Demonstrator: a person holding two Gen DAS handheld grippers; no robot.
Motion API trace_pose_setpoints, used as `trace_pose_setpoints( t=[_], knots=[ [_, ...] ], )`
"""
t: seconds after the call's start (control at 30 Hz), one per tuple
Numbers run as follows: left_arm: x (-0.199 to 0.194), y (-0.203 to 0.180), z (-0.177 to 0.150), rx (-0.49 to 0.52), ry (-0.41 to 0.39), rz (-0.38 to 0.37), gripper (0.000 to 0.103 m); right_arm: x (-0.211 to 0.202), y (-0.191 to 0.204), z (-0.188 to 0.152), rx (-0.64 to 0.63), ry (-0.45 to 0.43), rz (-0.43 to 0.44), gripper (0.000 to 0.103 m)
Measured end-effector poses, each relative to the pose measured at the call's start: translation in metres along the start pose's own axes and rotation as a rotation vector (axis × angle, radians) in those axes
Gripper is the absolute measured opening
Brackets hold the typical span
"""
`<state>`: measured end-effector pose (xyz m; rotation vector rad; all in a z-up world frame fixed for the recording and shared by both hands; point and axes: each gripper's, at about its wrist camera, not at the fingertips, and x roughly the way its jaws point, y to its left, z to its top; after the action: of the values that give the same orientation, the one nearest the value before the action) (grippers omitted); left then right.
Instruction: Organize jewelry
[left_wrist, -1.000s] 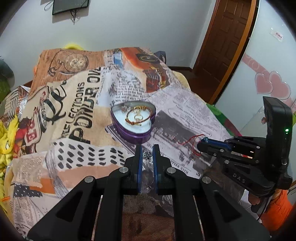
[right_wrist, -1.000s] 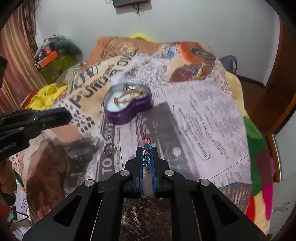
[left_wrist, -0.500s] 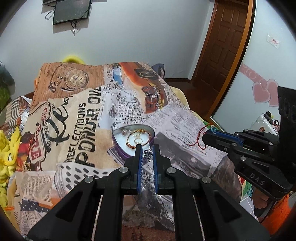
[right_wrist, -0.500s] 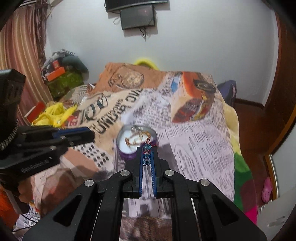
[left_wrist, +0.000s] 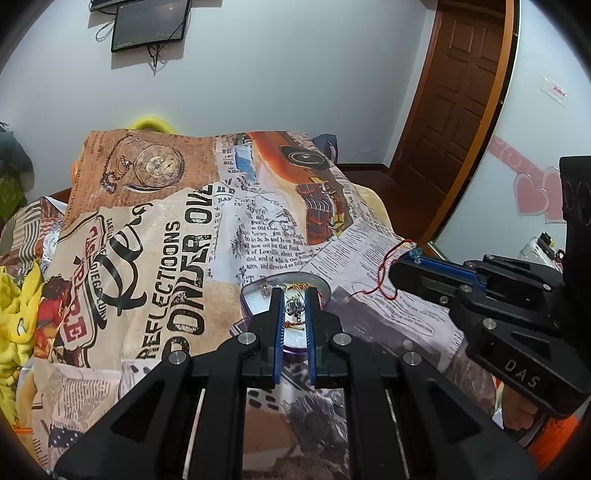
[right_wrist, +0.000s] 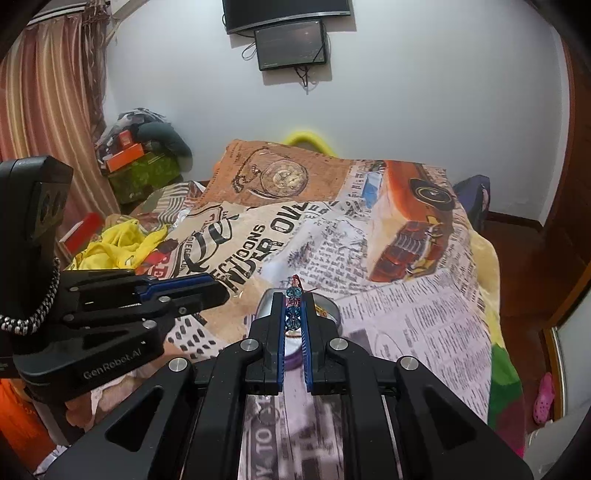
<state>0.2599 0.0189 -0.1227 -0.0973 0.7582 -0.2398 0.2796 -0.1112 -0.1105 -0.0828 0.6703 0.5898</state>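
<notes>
A purple heart-shaped tin (left_wrist: 255, 291) with gold jewelry inside lies on the printed blanket; it also shows in the right wrist view (right_wrist: 328, 308), mostly hidden behind the fingers. My left gripper (left_wrist: 294, 295) is shut on a small silver ornament (left_wrist: 293, 305) and is held above the tin. My right gripper (right_wrist: 294, 299) is shut on a blue beaded bracelet (right_wrist: 293, 312); its red thread (left_wrist: 386, 266) hangs from the tips in the left wrist view. The right gripper (left_wrist: 406, 264) sits to the right of the tin.
The blanket (left_wrist: 166, 240) covers a bed. Yellow cloth (right_wrist: 118, 243) and boxes (right_wrist: 125, 151) lie at the left. A wooden door (left_wrist: 454, 103) stands at the right. A screen (right_wrist: 291, 44) hangs on the back wall.
Both grippers have risen and tilted up away from the blanket, each still holding its piece. The tin now lies lower in both views, behind the fingertips.
</notes>
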Motion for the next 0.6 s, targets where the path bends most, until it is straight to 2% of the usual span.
trace_pose_setpoints(
  t=[0.2, 0.6],
  knots=[
    [0.018, 0.011, 0.005, -0.022, 0.010, -0.007, 0.009, 0.025, -0.002, -0.001, 0.008, 0.035, 0.009, 0.007],
    [0.067, 0.027, 0.002, -0.050, 0.098, -0.052, 0.009, 0.073, -0.016, -0.007, 0.038, 0.157, 0.037, 0.007]
  ],
)
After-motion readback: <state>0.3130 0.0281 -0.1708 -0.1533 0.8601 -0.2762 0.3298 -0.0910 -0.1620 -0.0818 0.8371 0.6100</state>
